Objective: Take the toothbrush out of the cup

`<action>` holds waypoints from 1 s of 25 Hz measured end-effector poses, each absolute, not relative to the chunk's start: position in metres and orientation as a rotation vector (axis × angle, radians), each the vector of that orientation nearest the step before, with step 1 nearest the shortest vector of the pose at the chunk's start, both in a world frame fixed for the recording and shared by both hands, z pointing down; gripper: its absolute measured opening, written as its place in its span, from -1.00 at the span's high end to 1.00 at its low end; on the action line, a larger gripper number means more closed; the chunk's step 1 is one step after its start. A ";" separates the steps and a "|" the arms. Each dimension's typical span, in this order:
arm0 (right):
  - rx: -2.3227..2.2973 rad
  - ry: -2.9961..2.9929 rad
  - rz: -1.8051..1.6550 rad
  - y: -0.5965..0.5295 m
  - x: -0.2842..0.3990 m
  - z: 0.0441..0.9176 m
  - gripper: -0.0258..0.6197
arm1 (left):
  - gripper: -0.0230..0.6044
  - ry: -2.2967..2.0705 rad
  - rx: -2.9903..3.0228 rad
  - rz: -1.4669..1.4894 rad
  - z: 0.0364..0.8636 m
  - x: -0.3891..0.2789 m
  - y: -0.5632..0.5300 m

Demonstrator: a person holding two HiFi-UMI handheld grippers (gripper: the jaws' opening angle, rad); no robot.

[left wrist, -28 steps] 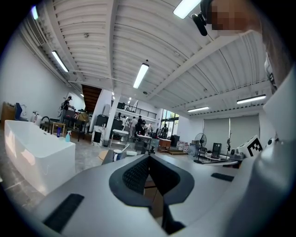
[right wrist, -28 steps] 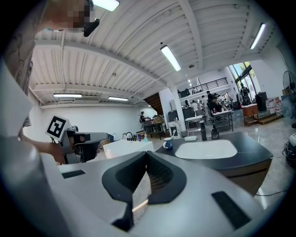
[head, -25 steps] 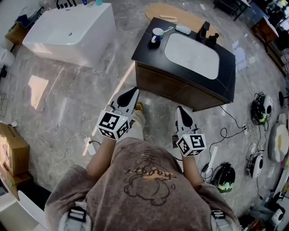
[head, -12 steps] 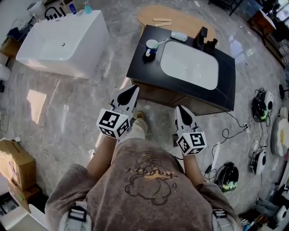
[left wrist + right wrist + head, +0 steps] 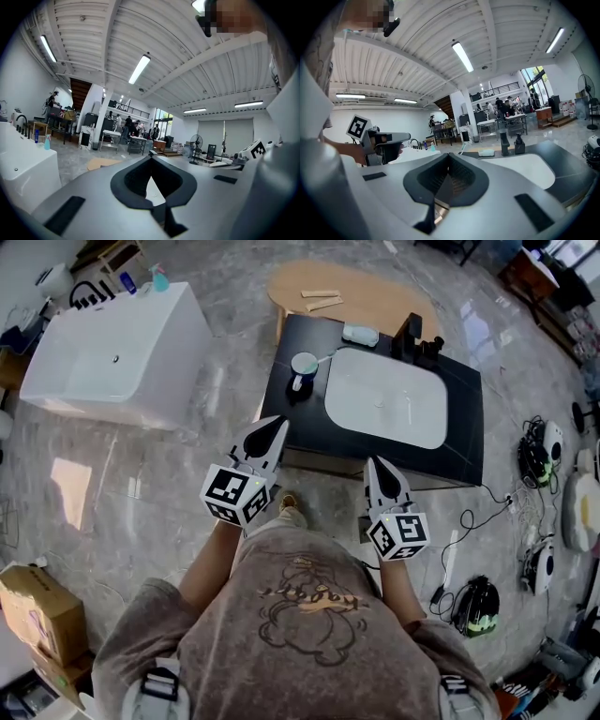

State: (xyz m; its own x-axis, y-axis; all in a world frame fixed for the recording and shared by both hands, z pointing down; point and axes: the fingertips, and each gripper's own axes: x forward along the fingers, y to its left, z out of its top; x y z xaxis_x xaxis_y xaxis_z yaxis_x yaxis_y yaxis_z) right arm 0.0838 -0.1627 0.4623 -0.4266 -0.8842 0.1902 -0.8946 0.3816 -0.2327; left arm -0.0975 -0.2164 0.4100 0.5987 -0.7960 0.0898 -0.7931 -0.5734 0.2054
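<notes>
Left gripper (image 5: 277,425) and right gripper (image 5: 374,465) both pinched shut and empty, cup (image 5: 303,367) holding toothbrush (image 5: 325,356) well ahead of left's tips, so arriving unopened probably just knocks the cup over.

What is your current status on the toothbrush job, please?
Left tool and right tool shut, empty, short of the counter. Toothbrush in cup, far left of counter. Nothing blocking the cup.

Toothbrush (image 5: 323,357) head too small to tell; cup (image 5: 303,366) interior unclear; person (image 5: 309,624) cut off by bottom edge.
</notes>
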 end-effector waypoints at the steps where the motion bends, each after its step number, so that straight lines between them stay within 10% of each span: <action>1: 1.675 -2.578 0.467 -0.170 0.084 0.462 0.92 | 0.86 -1.305 2.610 -0.020 0.409 -0.097 -0.225; 25: 1.668 -2.596 0.478 -0.276 0.091 0.456 0.92 | 0.86 -1.303 2.614 -0.027 0.404 -0.081 -0.324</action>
